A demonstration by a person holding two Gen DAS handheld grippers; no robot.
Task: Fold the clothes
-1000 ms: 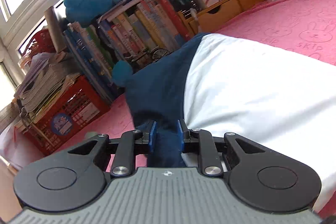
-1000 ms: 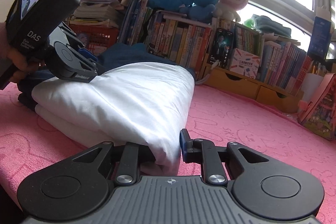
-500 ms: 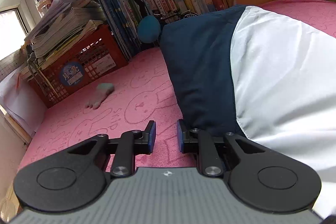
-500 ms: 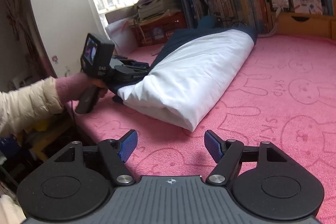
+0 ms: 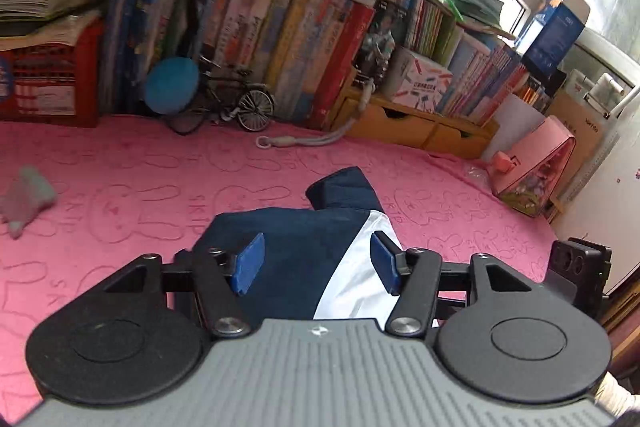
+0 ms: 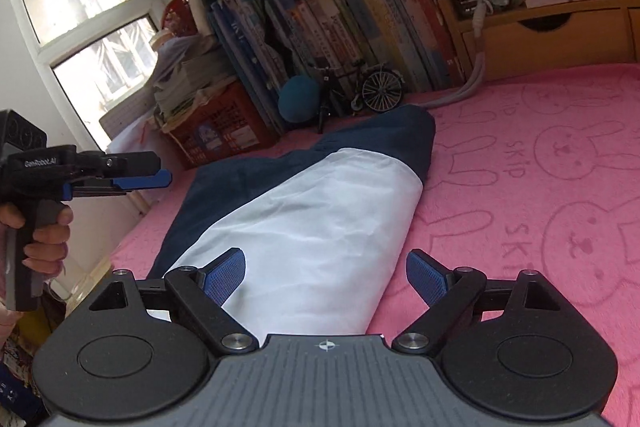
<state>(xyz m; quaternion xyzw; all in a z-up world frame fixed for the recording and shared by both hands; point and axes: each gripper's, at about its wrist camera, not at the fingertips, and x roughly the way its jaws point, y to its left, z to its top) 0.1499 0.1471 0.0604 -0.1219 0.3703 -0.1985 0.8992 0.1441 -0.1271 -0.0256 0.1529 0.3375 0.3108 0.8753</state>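
Left gripper [image 5: 316, 265] jaws opening, nothing pinched; blue pads clear above the folded garment [image 5: 304, 247]. Right gripper [image 6: 326, 277] jaws also opening, wide apart, nothing between the pads; it hangs over the garment's near white end. Garment is a navy-and-white bundle lying flat on the pink bunny-print blanket [image 6: 540, 187], navy end toward the bookshelf [image 6: 360, 27]. Person's hand [image 6: 44, 239] grips the left gripper's handle off the blanket's left edge in the right wrist view. Toy bicycle [image 6: 360, 93] and blue ball [image 6: 299, 99] sit just past the navy end. Red crate [image 6: 216, 131] with stacked papers left of that.
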